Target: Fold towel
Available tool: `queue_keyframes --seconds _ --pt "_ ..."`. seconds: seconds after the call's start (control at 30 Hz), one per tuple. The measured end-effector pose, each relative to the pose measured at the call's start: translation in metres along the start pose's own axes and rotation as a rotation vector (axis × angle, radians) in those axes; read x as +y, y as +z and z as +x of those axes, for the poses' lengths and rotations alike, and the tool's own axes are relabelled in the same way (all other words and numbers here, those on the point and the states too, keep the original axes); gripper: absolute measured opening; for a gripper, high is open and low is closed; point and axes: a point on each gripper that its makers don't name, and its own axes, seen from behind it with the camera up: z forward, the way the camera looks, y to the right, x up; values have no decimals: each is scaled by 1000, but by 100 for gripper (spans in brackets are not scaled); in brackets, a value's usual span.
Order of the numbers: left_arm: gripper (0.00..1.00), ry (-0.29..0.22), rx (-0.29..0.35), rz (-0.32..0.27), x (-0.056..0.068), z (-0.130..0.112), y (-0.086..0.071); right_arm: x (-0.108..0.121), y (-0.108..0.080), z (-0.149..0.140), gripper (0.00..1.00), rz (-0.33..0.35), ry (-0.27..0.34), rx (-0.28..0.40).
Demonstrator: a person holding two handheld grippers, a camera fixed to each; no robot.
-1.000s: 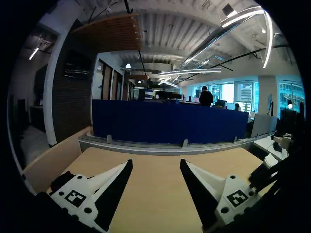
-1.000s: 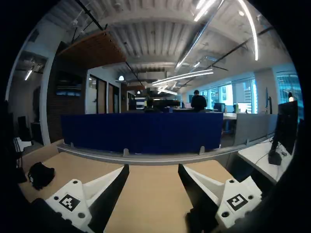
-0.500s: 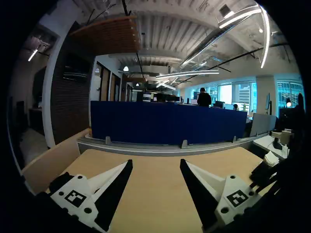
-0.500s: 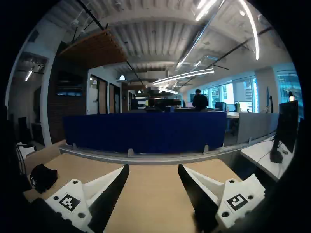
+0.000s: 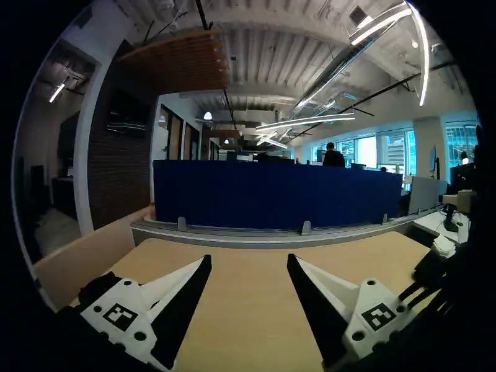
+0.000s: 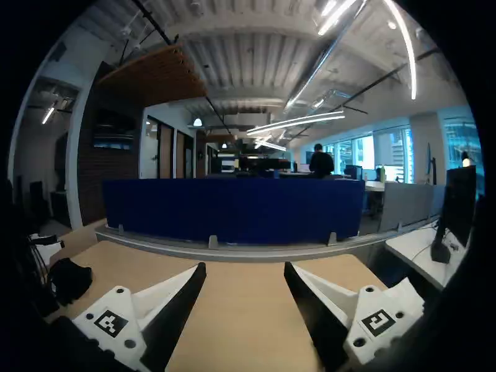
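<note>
- The ceiling [image 5: 279, 56] is ribbed bare concrete hung with ducts, long curved light strips [image 5: 421, 56] and a slatted wooden panel [image 5: 180, 62].
- A deep blue partition [image 5: 273, 192], matte and cloth-like, runs along the far edge of the table on a grey rail with small brackets.
- The table [image 5: 248, 297] is smooth pale wood. It lies bare between the fingers in both views.
- The left gripper [image 5: 249, 257] is spread wide and pinches nothing. Its fingers [image 5: 177, 291] are white plastic wedges with black inner faces and square black-and-white markers.
- The right gripper [image 6: 245, 265] is of the same make, equally spread and holding nothing.
- A soft, crumpled black object [image 6: 69, 279] rests on the table's left end in the right gripper view.
- A person [image 5: 333, 156] stands far off behind the partition.
- Where the towel lies cannot be told.
- Since a second ago both views have drifted slightly: the partition and its brackets sit a little further right. The finger spread is unchanged.
</note>
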Motion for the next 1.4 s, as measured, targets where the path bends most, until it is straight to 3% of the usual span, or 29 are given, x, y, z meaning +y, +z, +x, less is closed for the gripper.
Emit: queue_keyframes --seconds 0.2,0.47,0.77,1.17,1.4 --pt "90 -2 16 22 -11 -17 2 -8 -1 -4 98 0 8 3" --pt "90 17 44 45 -20 -42 6 -13 0 -16 98 -4 -8 2" --pt "90 0 59 71 -26 -79 11 -16 8 -31 98 -2 -11 22" --pt "90 18 62 83 -22 -125 15 -14 16 -58 98 -5 -17 27" --pt "90 25 60 93 -23 -139 14 -11 17 -62 98 -11 -15 31"
